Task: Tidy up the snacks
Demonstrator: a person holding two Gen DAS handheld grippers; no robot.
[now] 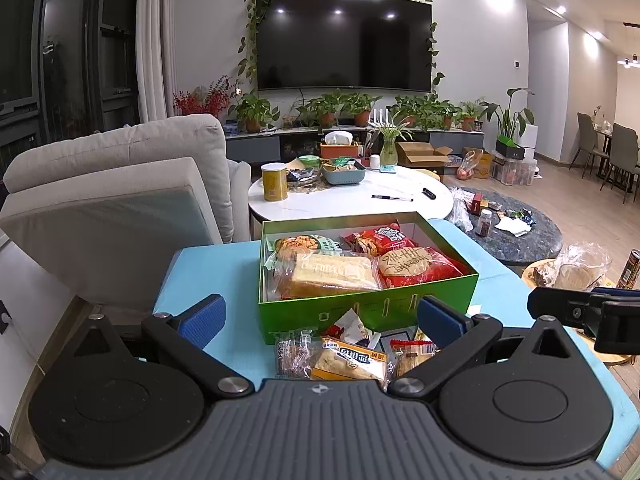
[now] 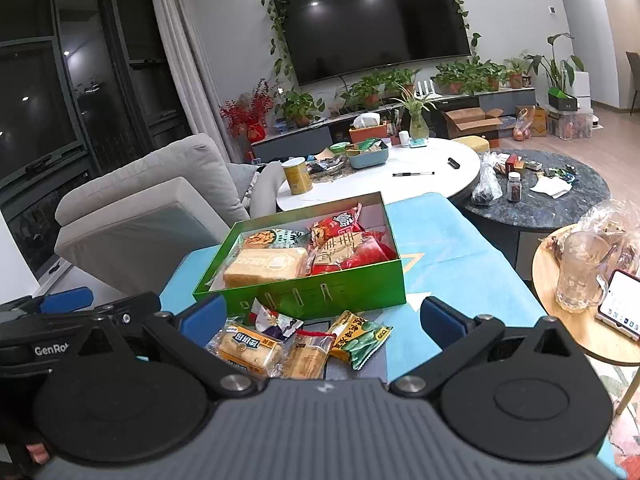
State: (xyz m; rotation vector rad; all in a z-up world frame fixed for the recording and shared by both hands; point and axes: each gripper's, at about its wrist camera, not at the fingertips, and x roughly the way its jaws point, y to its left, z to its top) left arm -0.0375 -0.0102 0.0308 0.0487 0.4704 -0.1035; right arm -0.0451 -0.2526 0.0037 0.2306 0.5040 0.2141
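Note:
A green box [image 1: 360,308] [image 2: 320,292] stands on a blue-topped table [image 1: 216,272] [image 2: 460,240]. It holds a bread loaf pack [image 1: 332,274] [image 2: 266,266] and red snack bags [image 1: 416,266] [image 2: 352,250]. In front of it lie loose snacks: a yellow cake pack [image 1: 352,360] [image 2: 248,348], a clear dark-snack pack [image 1: 292,354], a biscuit pack [image 2: 308,354] and a green-yellow packet [image 2: 358,338]. My left gripper [image 1: 320,318] is open and empty above the loose snacks. My right gripper [image 2: 322,318] is open and empty above them too.
A grey sofa [image 1: 120,200] stands to the left. A white round table [image 1: 360,196] with a yellow can [image 1: 274,181] lies beyond the box, and a dark round table [image 2: 540,196] at right. A wooden side table [image 2: 568,320] holds a glass mug [image 2: 580,276] and phone [image 2: 620,304].

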